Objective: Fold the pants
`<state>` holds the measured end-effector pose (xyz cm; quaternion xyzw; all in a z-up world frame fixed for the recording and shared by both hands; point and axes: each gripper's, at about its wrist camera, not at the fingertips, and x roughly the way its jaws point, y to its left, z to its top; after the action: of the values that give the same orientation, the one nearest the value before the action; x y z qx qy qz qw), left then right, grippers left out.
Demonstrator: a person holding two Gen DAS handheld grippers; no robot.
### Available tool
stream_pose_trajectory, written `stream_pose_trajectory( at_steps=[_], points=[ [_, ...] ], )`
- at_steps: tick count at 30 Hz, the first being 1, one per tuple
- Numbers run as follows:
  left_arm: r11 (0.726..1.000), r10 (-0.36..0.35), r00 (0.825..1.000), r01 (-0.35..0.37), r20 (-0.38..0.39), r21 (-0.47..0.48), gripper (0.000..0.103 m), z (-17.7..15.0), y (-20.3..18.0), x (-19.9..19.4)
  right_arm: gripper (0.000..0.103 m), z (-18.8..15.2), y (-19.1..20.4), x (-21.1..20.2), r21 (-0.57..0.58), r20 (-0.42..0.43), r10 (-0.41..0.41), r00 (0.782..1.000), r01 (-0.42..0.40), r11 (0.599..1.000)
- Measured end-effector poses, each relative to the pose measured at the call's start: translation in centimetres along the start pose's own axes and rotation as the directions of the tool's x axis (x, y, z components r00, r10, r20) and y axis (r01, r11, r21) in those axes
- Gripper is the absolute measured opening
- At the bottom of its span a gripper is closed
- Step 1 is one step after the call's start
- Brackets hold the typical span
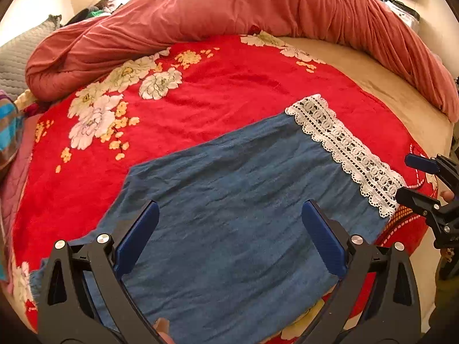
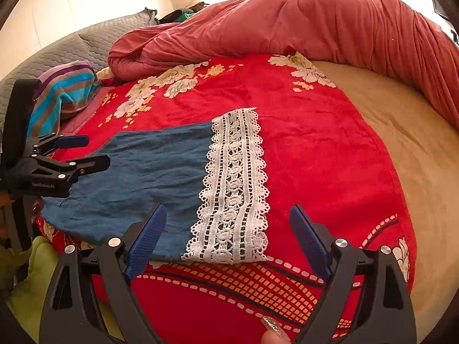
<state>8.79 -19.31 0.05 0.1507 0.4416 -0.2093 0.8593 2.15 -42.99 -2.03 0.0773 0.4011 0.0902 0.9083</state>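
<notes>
Blue pants [image 1: 229, 200] with white lace hem [image 2: 232, 189], flat on red floral blanket [image 1: 215, 91]; left gripper [image 1: 229, 238] and right gripper [image 2: 228, 238] both wide open, empty, poised above, seemingly to grasp edges for folding.

blue pants [image 2: 143, 177], lace hem [image 2: 233, 189], red blanket [image 2: 330, 157]
</notes>
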Motion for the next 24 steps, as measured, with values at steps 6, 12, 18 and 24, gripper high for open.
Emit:
stream_pose_trajectory(
  at_steps=[6,12,18,24],
  points=[
    [1.0,-0.012,0.999,0.012,-0.03,0.004,0.093,-0.2,0.0,1.2,0.087,-0.2,-0.1,0.6,0.011,-0.014,0.005,1.0,-0.005,1.0],
    [0.999,-0.043,0.998,0.044,-0.043,0.017,0.093,1.5,-0.1,2.9,0.087,-0.5,-0.5,1.7,0.049,-0.041,0.034,0.999,-0.032,0.998],
    [0.994,-0.087,0.995,0.09,-0.052,0.054,0.093,5.5,-0.7,5.4,0.087,-0.8,-0.7,2.5,0.066,-0.053,0.056,0.997,-0.053,0.996],
    [0.983,-0.168,0.981,0.174,-0.098,0.058,0.091,8.1,-1.2,8.9,0.088,-1.1,-1.4,3.4,0.093,-0.061,0.085,0.995,-0.079,0.992]
  ],
)
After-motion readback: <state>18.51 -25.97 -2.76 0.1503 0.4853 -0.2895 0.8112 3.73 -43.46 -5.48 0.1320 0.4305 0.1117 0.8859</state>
